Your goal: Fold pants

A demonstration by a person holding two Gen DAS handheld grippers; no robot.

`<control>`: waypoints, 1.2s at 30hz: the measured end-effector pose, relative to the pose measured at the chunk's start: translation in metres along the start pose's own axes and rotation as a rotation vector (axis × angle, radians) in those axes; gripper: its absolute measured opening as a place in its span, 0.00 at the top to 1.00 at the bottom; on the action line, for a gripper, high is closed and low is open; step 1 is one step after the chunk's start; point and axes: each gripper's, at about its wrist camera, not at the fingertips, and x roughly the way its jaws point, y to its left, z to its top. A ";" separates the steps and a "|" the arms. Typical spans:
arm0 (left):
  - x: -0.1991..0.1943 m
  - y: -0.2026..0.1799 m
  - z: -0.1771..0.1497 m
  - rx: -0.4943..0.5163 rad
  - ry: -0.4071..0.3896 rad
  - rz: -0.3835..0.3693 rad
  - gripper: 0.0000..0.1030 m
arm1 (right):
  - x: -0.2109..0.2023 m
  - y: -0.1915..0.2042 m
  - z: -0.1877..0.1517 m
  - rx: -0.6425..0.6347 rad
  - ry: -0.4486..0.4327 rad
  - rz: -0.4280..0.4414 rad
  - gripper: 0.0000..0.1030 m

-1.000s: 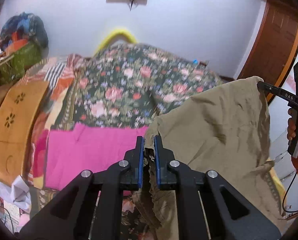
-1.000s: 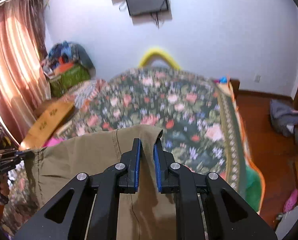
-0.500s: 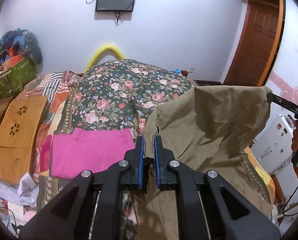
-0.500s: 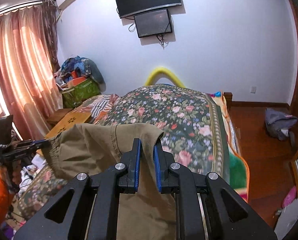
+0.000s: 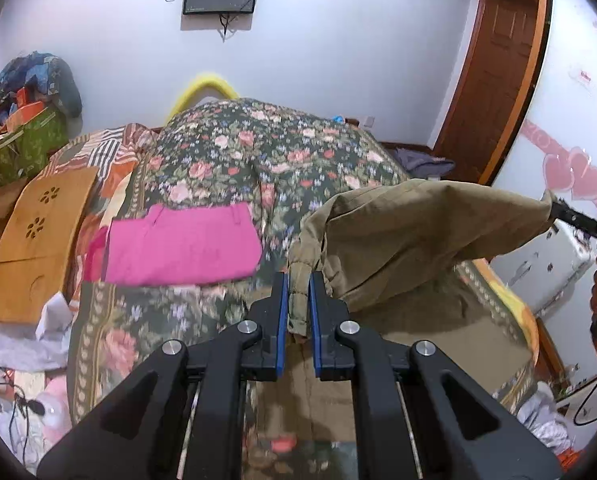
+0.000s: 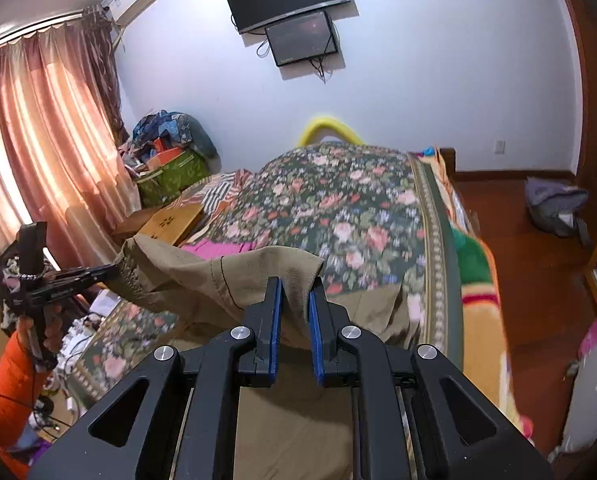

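Observation:
Khaki pants (image 5: pixel 418 236) hang stretched between both grippers above the near end of a floral bed (image 5: pixel 258 152). My left gripper (image 5: pixel 298 304) is shut on one corner of the waistband. My right gripper (image 6: pixel 294 312) is shut on the other corner of the khaki pants (image 6: pixel 202 280). The rest of the pants drapes down onto the bed below the grippers. Each gripper shows in the other's view: the right one (image 5: pixel 570 218) at the far right, the left one (image 6: pixel 98 272) at the left.
Folded pink pants (image 5: pixel 182 244) lie on the bed to the left. A wooden board (image 5: pixel 38 236) leans at the bed's left side. A green bag with clutter (image 6: pixel 170 172) stands by the curtain. A wooden door (image 5: pixel 498 80) and a grey bag (image 6: pixel 558 208) on the floor are to the right.
Both grippers have risen and tilted, lifting the khaki pants higher and pulling the waistband further apart. More of the wall, the screens and the bed is in sight.

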 end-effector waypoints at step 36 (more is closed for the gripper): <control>-0.006 0.027 -0.117 -0.110 0.146 0.151 0.86 | -0.026 -0.009 -0.151 0.141 0.230 -0.115 0.88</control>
